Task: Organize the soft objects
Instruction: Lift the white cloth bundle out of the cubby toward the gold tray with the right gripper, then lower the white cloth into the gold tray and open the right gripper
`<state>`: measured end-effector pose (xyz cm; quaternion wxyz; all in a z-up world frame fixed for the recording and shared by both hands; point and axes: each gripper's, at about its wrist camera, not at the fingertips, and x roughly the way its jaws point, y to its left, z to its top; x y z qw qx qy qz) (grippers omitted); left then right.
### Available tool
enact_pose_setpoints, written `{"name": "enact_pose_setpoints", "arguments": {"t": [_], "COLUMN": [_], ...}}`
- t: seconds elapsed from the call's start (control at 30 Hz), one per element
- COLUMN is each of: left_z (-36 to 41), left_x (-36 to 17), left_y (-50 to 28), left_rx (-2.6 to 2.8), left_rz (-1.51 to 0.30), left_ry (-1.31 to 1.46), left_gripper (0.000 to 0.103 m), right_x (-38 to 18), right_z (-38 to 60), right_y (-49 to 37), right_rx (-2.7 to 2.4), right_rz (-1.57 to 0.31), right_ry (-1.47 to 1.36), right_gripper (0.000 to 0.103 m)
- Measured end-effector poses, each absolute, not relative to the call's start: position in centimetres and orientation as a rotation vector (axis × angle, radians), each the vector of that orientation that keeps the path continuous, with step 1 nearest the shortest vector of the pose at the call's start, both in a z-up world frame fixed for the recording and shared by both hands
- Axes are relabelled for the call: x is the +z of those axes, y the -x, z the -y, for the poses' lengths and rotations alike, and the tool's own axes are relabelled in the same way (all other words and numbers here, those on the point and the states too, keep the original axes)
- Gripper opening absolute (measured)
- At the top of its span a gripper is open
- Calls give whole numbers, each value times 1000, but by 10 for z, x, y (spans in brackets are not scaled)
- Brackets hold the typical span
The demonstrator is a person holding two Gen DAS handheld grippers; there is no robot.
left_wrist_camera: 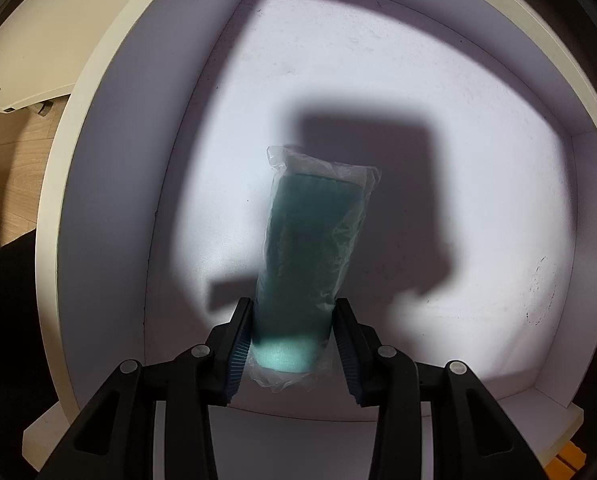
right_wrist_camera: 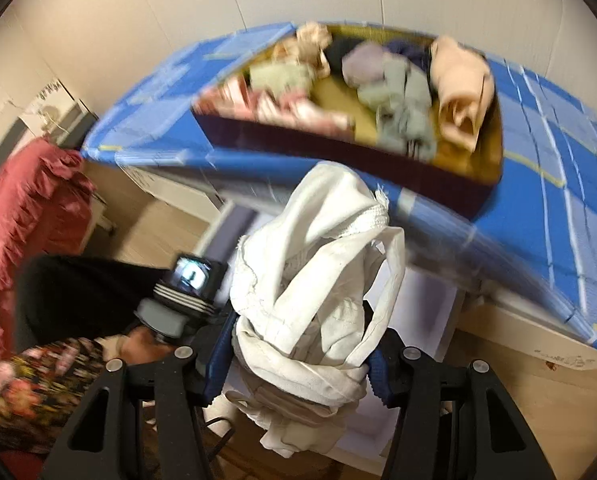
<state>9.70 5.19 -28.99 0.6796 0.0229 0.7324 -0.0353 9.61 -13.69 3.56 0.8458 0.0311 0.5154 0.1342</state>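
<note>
A teal cloth in clear plastic wrap (left_wrist_camera: pixel 306 256) hung at frame centre, clamped by the left tool (left_wrist_camera: pixel 292 350) over a white drawer (left_wrist_camera: pixel 458 160). The right tool (right_wrist_camera: pixel 298 364) was clamped on a bundled white cloth (right_wrist_camera: pixel 318 280) at lower centre; behind it, a box of rolled cloths (right_wrist_camera: pixel 338 148) sat on the blue-covered table (right_wrist_camera: pixel 558 200).

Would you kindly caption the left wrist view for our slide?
Left gripper clamps a plastic-wrapped teal cloth above an otherwise bare white drawer.
</note>
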Motion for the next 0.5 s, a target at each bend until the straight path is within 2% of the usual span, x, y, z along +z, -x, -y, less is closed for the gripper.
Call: {"name": "enact_pose_setpoints", "arguments": {"t": [0.13, 0.3, 0.5], "left_z": [-52, -53, -54], "left_x": [-290, -291, -294], "left_y": [-97, -96, -94], "left_rx": [-81, -81, -83], "left_rz": [-1644, -1644, -1645], "left_ry": [-53, -49, -50], "left_gripper": [40, 40, 40], "right_x": [65, 104, 105], "right_z": [136, 138, 123], "right_y": [-103, -150, -228], "right_rx": [345, 321, 254], "right_rz": [-1067, -996, -995], "right_ry": [-100, -52, 84], "right_gripper": [57, 57, 57]}}
